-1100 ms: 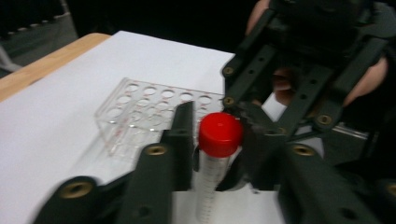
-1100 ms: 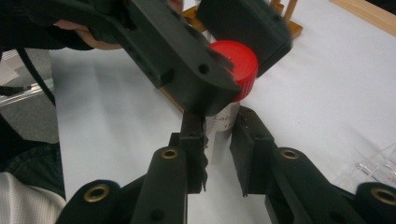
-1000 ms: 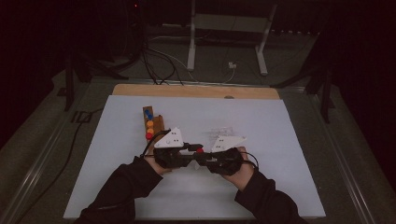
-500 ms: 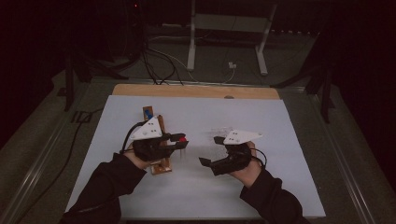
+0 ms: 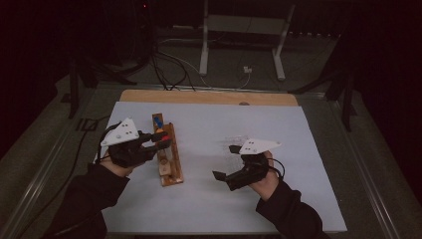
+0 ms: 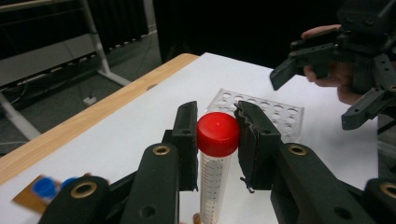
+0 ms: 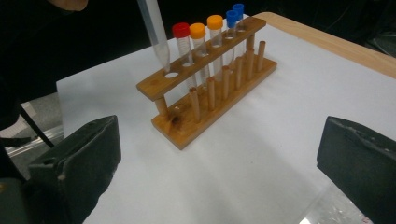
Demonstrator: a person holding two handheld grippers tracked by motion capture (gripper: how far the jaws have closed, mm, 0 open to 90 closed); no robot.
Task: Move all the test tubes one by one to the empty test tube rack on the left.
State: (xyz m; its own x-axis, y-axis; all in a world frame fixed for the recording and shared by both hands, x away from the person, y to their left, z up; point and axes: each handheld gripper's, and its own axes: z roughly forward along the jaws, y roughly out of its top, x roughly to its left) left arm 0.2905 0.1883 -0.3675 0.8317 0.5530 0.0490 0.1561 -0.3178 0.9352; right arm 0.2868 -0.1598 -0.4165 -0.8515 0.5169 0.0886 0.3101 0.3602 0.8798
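Note:
My left gripper (image 5: 160,139) is shut on the red cap (image 6: 217,134) of a clear graduated tube (image 6: 214,186), which hangs upright from it. The tube's pointed tip (image 7: 161,53) hovers just above the empty end hole of the wooden rack (image 7: 205,93) (image 5: 168,159). The rack holds several capped tubes, red, orange and blue. To the right of the rack my right gripper (image 5: 225,162) (image 7: 219,158) has just been opening. Its jaws now stand wide apart with nothing between them, facing the rack.
A clear plastic well tray (image 6: 261,109) (image 5: 234,142) lies on the white mat (image 5: 209,204) by the right gripper. A wooden strip (image 5: 199,97) borders the mat's far edge. Beyond it are metal stand legs (image 5: 204,59) and cables on the floor.
Both grippers met at the mat's middle a second ago. The left one has carried the tube left and up over the rack; the right one has let go, opened wide and drawn back right.

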